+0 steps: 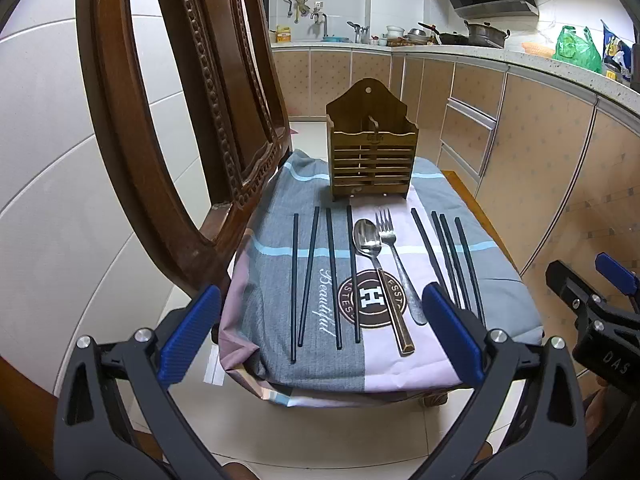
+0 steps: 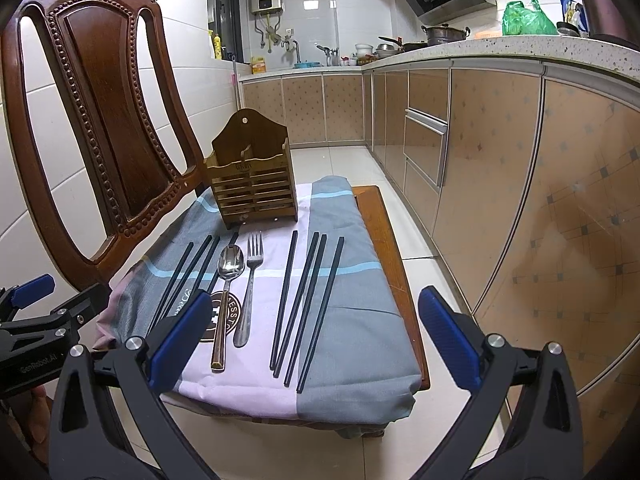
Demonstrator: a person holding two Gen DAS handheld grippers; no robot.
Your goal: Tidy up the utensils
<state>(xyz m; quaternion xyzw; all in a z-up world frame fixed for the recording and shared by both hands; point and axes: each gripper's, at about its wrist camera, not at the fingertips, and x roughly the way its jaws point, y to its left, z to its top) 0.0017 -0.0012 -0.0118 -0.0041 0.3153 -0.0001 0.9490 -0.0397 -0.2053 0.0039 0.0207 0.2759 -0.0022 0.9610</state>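
A wooden slatted utensil holder (image 1: 372,156) (image 2: 254,184) stands upright at the back of a cloth-covered chair seat (image 1: 272,280) (image 2: 352,292). In front of it lie several black chopsticks on the left (image 1: 320,276) (image 2: 188,276), a spoon (image 1: 374,264) (image 2: 226,288) and a fork (image 1: 396,256) (image 2: 250,280) in the middle, and several black chopsticks on the right (image 1: 452,264) (image 2: 308,304). My left gripper (image 1: 320,336) is open and empty above the seat's front edge. My right gripper (image 2: 316,340) is open and empty, also at the front edge.
The carved wooden chair back (image 1: 168,120) (image 2: 100,120) rises on the left. Kitchen cabinets (image 1: 520,152) (image 2: 500,184) and a cluttered counter (image 2: 520,52) run along the right. The floor is pale tile (image 2: 340,160). The right gripper shows at the left wrist view's right edge (image 1: 592,308).
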